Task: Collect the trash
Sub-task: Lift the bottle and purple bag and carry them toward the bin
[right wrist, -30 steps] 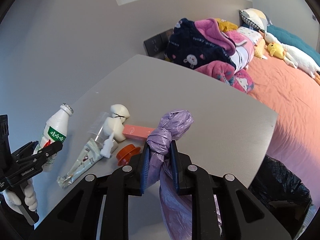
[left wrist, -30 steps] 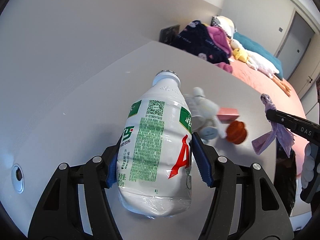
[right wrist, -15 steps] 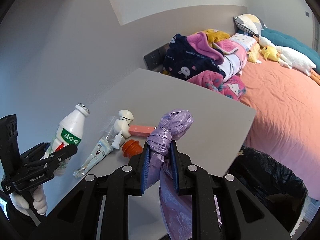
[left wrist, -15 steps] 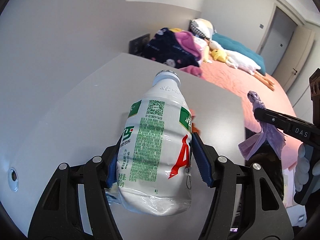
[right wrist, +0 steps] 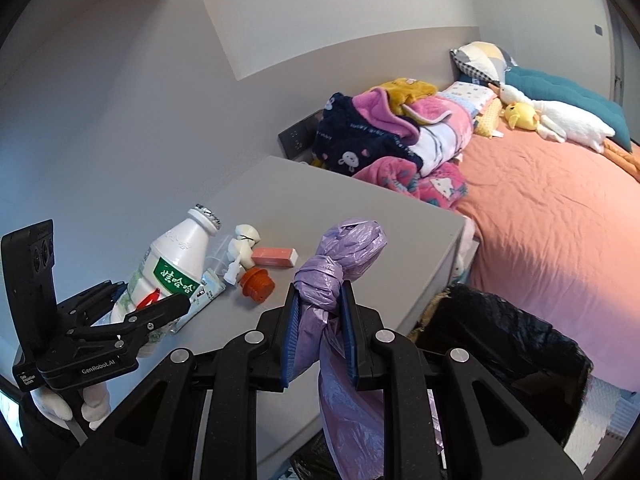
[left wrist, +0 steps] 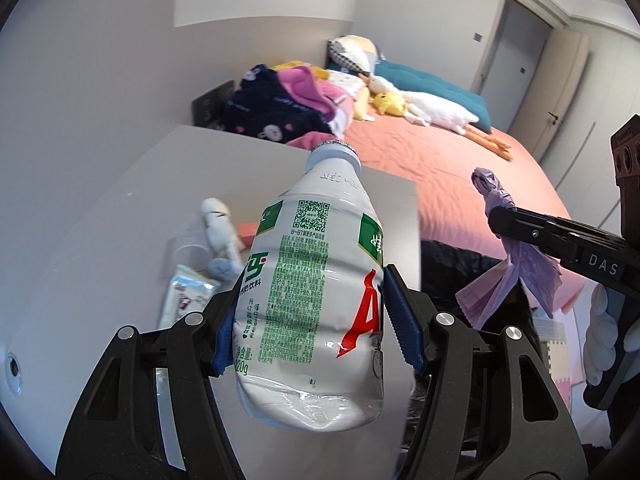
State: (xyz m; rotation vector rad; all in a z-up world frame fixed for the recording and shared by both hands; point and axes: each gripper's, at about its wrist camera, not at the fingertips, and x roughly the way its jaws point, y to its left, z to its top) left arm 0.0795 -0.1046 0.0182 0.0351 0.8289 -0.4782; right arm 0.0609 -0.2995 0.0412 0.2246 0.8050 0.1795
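My left gripper [left wrist: 316, 320] is shut on a white plastic drink bottle [left wrist: 312, 288] with green print, held in the air above the near side of the grey table [left wrist: 120, 248]. From the right wrist view the same bottle [right wrist: 172, 268] tilts at the left, with the left gripper [right wrist: 156, 304] around it. My right gripper [right wrist: 318, 332] is shut on a knotted purple plastic bag [right wrist: 340, 256], whose tail hangs down below the jaws. The purple bag [left wrist: 504, 240] also shows at the right of the left wrist view. A black bin bag [right wrist: 500, 340] gapes on the floor beside the table.
On the table lie a small white figure [right wrist: 242, 246], a pink box [right wrist: 276, 257], an orange ribbed cap [right wrist: 256, 282] and a flat wrapper [right wrist: 200, 296]. Beyond is a bed [right wrist: 552, 216] with an orange sheet, piled clothes [right wrist: 392, 136] and plush toys.
Both grippers have risen and drawn back from the table with their loads. The table looks smaller and farther, and the black bin bag has come further into view.
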